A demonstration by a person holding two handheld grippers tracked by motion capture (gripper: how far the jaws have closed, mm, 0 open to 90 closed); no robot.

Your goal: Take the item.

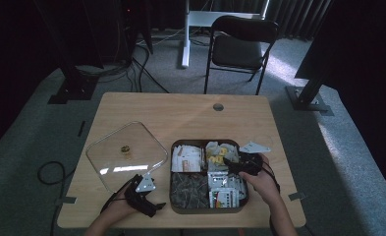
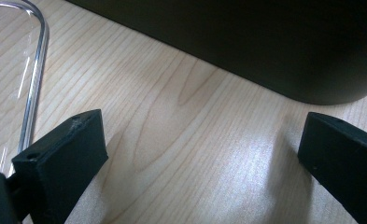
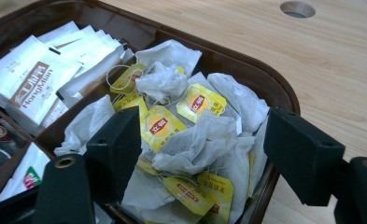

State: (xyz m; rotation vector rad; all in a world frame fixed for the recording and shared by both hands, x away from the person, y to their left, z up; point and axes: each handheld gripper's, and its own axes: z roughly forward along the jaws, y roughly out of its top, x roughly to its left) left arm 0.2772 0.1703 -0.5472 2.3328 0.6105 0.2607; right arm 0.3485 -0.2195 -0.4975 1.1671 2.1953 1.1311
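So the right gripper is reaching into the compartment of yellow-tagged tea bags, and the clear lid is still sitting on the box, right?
Not quite. The right gripper does reach into the tea bags, but the clear lid is off, lying on the table left of the box, as the high view shows.

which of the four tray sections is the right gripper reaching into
The far right section, holding the tea bags with yellow tags. The right gripper straddles that pile; the other three hold flat packets.

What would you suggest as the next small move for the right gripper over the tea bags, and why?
Probably lower the right gripper a little and close. Its jaws stand apart on either side of the tea bags in the far right compartment of the brown tray, with a crumpled bag between them that the pads do not yet press.
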